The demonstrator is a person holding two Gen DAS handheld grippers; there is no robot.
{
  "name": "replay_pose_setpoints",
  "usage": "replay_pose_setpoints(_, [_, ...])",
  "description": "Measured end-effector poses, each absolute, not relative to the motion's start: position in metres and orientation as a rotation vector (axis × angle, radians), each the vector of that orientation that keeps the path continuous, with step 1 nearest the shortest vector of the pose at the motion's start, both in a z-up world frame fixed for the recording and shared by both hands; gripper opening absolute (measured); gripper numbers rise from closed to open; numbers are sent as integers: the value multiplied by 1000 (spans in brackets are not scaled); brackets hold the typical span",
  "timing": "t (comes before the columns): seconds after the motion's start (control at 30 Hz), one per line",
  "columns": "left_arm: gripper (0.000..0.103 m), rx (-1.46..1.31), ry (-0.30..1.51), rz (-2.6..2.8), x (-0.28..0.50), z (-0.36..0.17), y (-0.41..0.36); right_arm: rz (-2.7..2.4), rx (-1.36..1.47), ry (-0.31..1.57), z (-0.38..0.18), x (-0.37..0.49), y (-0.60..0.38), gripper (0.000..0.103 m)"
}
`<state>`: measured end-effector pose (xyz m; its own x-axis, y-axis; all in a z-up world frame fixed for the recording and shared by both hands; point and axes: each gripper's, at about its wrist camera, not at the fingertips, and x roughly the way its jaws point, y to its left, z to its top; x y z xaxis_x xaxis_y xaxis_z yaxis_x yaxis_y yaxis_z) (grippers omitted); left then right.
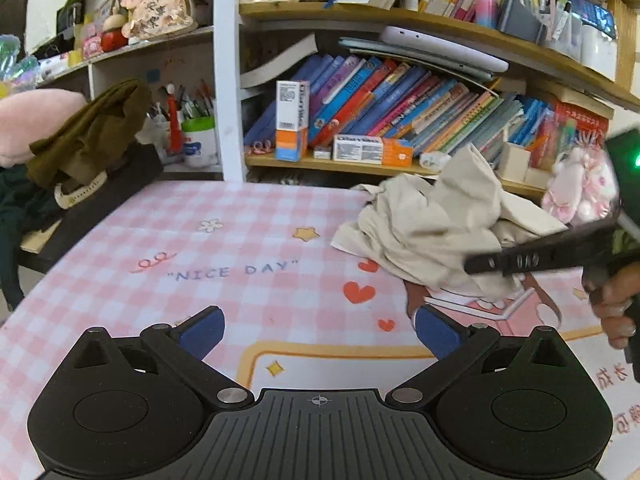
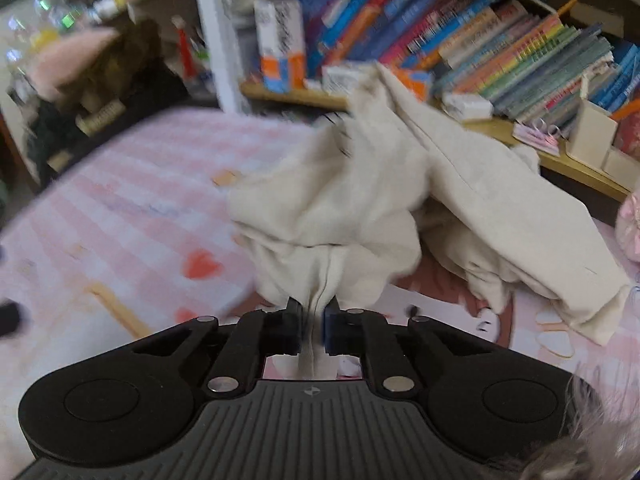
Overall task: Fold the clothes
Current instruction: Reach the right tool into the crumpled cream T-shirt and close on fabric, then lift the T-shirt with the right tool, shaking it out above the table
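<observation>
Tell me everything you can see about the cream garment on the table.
The cream garment is a plain, light woven-looking cloth, crumpled in a loose heap with one long panel draped toward the right. It lies on the pink checked table cover, in front of the bookshelf. The right gripper is shut on a pinched fold at its near edge. The left gripper is open and apart from it.

pink checked table cover (image 1: 120, 264) | wooden bookshelf (image 1: 360, 16) — crammed with books | white upright post (image 1: 226, 80)
</observation>
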<state>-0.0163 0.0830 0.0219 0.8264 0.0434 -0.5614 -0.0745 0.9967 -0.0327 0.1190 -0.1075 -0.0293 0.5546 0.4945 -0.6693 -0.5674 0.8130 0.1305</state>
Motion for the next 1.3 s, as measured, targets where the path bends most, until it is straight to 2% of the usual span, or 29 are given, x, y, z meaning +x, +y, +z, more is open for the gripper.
replay_pose_setpoints(0.37, [103,-4,586,12,-42,20,48,846,121,675,52,73,-112,9])
replay_pose_setpoints(0.7, [102,70,557,17,-64,14,13,901,281,631,112,36,-159,8])
replay_pose_setpoints(1.03, [102,95,528,-100,-58,6,-37,871,395,642,124,-3,-220,8])
replay_pose_setpoints(1.3, [102,11,495,-193,-60,4,-46,600,515,530,122,-26,-317,8])
